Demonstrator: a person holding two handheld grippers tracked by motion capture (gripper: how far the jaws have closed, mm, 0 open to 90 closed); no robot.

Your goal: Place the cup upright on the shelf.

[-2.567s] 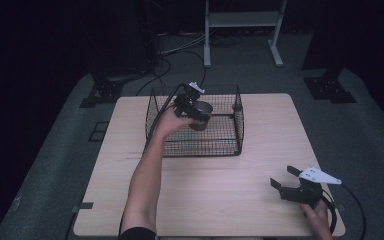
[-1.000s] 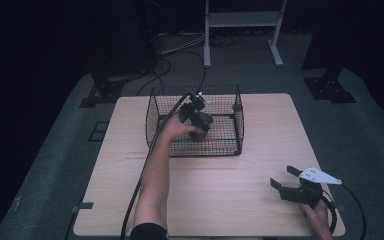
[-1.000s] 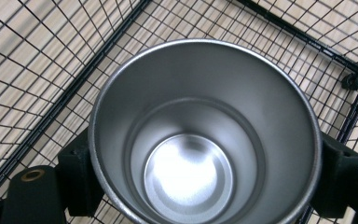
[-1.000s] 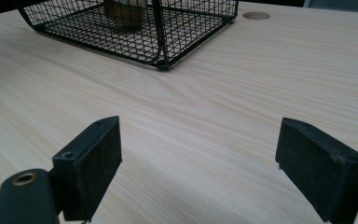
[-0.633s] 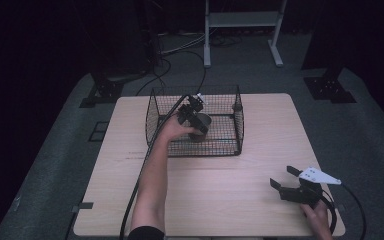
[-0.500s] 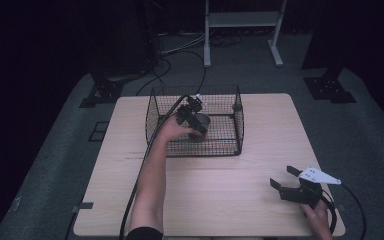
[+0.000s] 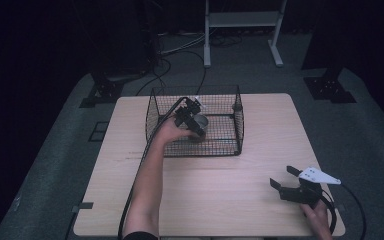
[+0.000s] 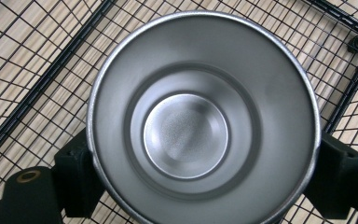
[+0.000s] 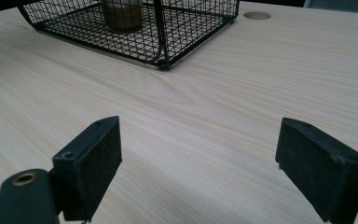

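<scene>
We see the left gripper (image 7: 196,125) clamped on a steel cup (image 8: 203,116) inside the wire basket (image 7: 237,125), the right gripper (image 7: 290,182) spread apart.

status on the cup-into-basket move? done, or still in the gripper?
Done: the steel cup is inside the wire basket, upright, its mouth facing the left gripper view. In hand: the left gripper has its jaws on both sides of the cup. Whether the cup touches the basket floor is unclear. Left: release and withdraw. The right gripper waits open over the table, holding nothing.
</scene>
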